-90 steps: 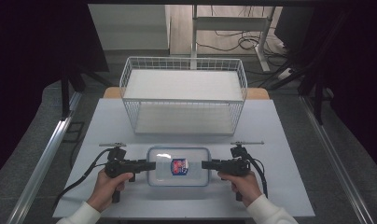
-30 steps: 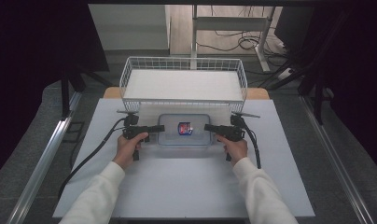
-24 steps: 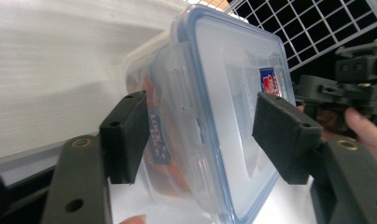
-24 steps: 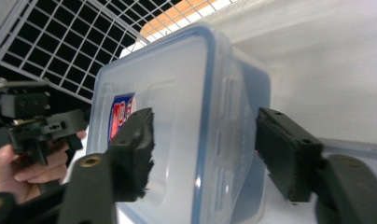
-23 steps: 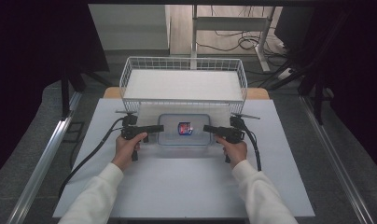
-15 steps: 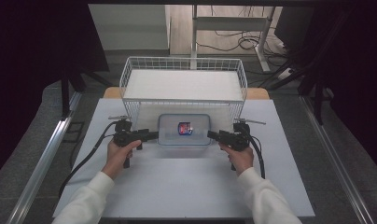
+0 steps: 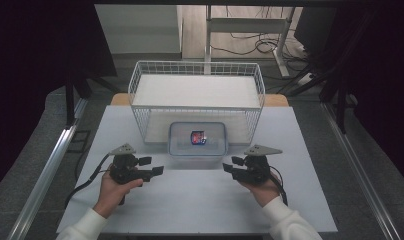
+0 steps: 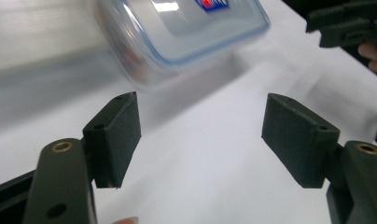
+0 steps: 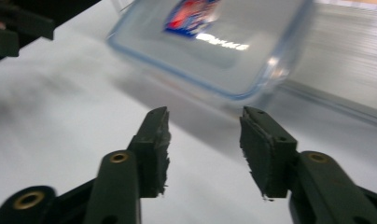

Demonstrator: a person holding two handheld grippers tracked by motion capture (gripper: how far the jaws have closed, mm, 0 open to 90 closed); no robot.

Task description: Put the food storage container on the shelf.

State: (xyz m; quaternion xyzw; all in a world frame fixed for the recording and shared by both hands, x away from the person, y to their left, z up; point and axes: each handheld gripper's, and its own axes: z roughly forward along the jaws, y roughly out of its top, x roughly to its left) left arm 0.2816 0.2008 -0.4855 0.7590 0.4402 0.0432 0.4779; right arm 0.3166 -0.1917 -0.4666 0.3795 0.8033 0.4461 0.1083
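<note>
Tabletop (image 7: 310, 200): white sheet surface, the working field; bare between the two hands, which leaves room for both tools to draw off sideways.

Wire basket (image 7: 197, 92): white mesh, open top, standing at the far middle of the tabletop. Likely the destination for the box, judging by how the box is lined up against its near wall.

Clear lidded box (image 7: 198, 139): transparent plastic with a blue-edged lid and a red-and-blue label (image 7: 198, 137) on top. Sits flat on the tabletop, centred just in front of the basket's near side, touching it or very close; which cannot be told. Nothing grips it. Centred placement suits a two-sided lift.

Left hand-held gripper (image 7: 149, 167): held in the person's left hand, jaws spread wide and empty, near the box's left corner but apart from it. In its own view the box (image 8: 177, 32) lies ahead, beyond the pads (image 8: 116, 133).

Right hand-held gripper (image 7: 231, 166): held in the right hand, jaws parted and empty, mirrored by the box's right corner, apart from it. Box (image 9: 214, 42) lies ahead of its pads (image 9: 266, 149).
</note>
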